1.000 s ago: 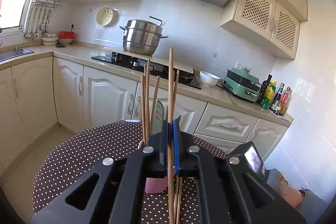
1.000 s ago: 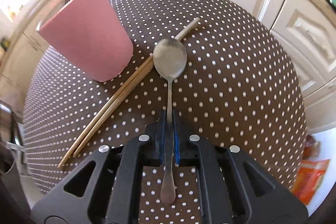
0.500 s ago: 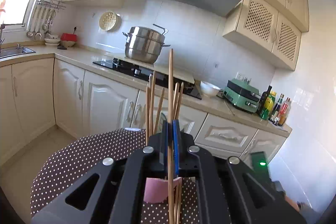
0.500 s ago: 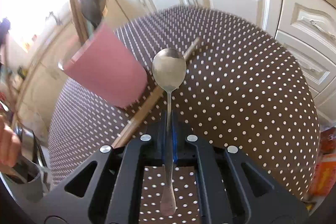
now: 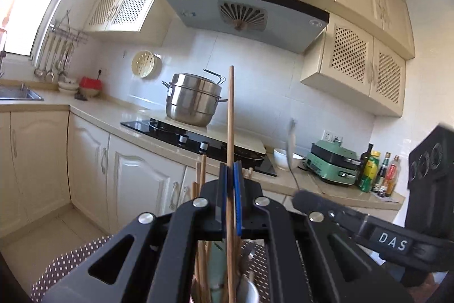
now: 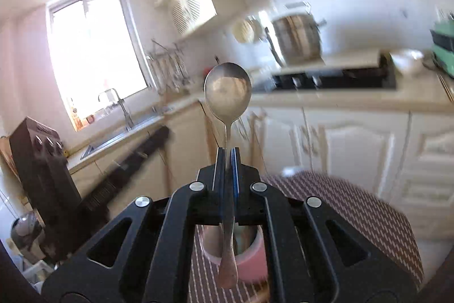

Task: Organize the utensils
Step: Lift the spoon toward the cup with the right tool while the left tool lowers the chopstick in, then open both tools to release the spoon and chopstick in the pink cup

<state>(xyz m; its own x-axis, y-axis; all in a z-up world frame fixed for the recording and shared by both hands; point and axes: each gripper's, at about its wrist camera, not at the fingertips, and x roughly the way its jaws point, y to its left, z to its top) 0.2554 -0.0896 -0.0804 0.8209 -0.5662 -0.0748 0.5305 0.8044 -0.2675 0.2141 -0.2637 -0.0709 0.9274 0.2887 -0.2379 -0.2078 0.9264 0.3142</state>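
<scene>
My left gripper (image 5: pixel 230 171) is shut on one wooden chopstick (image 5: pixel 231 115), which stands upright. Beneath its body I see several more chopsticks (image 5: pixel 199 269) and a spoon bowl (image 5: pixel 248 288) standing in the cup. My right gripper (image 6: pixel 227 156) is shut on the handle of a metal spoon (image 6: pixel 227 93), bowl up, held in the air. The pink cup (image 6: pixel 251 260) sits on the dotted table right below that gripper. In the left wrist view the right gripper (image 5: pixel 299 196) comes in from the right with the blurred spoon (image 5: pixel 290 144).
The round table has a brown cloth with white dots (image 6: pixel 354 212). Behind it run cream cabinets (image 5: pixel 136 183), a black hob (image 5: pixel 198 138) with a steel pot (image 5: pixel 195 101), a white bowl (image 5: pixel 281 158) and a green appliance (image 5: pixel 332 163). A sink (image 6: pixel 113 138) lies under the window.
The right gripper lifted the spoon off the table and tipped up towards level, above the pink cup. The left gripper moved a little with its chopstick; the right tool now shows beside it.
</scene>
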